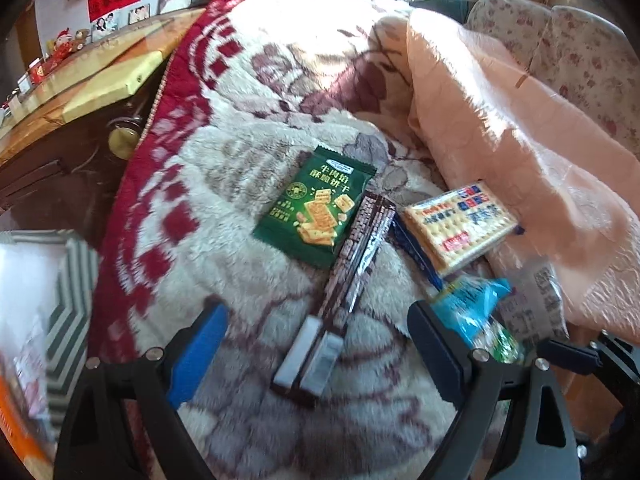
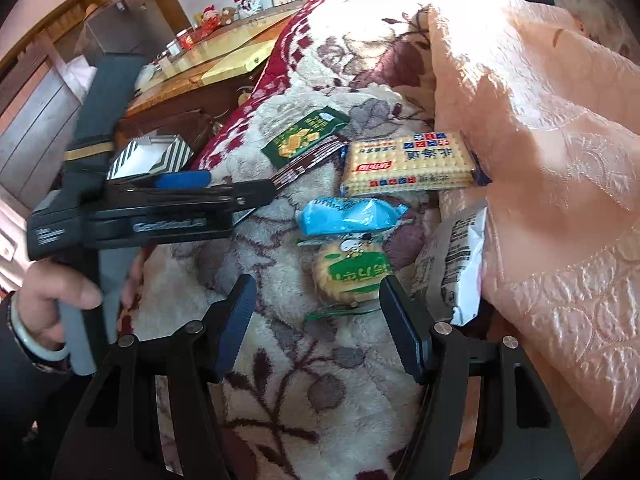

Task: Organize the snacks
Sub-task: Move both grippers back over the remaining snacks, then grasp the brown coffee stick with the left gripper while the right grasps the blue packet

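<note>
I count five snack packs ahead of right gripper (image 2: 318, 322): green pack (image 2: 306, 136), brown bar (image 2: 308, 162), cracker pack (image 2: 412, 164), round biscuit (image 2: 350, 274), white pouch (image 2: 454, 268). Both grippers apart, empty; left gripper (image 1: 318, 320) over brown bar.

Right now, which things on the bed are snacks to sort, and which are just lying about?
Snacks to sort:
green cracker bag
long brown pack
yellow cracker pack
blue packet
round biscuit
white bag

Just lying about:
fleece blanket
peach quilt
wooden table
striped box
</note>
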`<state>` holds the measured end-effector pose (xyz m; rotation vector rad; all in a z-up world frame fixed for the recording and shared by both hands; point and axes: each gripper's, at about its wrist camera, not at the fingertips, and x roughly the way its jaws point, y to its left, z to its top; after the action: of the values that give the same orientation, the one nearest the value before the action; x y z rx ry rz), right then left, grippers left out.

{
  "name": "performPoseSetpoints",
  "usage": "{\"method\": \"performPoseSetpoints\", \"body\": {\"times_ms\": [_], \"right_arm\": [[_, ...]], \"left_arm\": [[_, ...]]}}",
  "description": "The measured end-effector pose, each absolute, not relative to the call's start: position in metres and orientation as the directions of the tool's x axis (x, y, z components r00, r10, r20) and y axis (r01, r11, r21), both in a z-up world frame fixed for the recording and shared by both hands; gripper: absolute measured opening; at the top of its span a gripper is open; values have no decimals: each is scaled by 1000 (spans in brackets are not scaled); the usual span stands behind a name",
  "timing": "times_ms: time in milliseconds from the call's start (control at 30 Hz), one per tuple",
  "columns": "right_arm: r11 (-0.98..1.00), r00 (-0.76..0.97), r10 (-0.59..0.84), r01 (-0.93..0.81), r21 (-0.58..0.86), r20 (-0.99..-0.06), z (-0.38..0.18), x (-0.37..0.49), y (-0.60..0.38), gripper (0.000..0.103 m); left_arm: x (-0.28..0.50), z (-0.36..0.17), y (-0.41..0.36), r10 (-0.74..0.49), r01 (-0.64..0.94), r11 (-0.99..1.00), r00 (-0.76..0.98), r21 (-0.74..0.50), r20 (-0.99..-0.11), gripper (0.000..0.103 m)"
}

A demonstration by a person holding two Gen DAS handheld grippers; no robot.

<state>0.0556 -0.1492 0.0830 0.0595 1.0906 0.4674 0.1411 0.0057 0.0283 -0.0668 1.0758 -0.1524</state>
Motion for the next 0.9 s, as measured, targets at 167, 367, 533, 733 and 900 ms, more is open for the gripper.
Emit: {"method": "performPoseSetpoints", "body": {"times_ms": [167,367,533,733,900], "right_arm": [[913,368,370,-314,261,-853,78,68,-151,64],[916,363,374,-289,279,-854,77,82,-158,64],[899,317,428,-249,361,-847,70,94,-158,64],[892,272,445,-213,398,-853,57,110,-150,64],[907,247,419,-161,390,-874,43,136,-147,75]], "left_arm": [[152,14,-3,-148,128,987,442,-101,-885,87],[156,14,-3,-128,152,986,459,-65,-879,54],[151,16,-6,-145,175,982,464,-69,-874,23],[138,22,9,-165,134,984,458,-116,-873,13],[123,24,21,-154,109,987,455,-117,-877,12]]}}
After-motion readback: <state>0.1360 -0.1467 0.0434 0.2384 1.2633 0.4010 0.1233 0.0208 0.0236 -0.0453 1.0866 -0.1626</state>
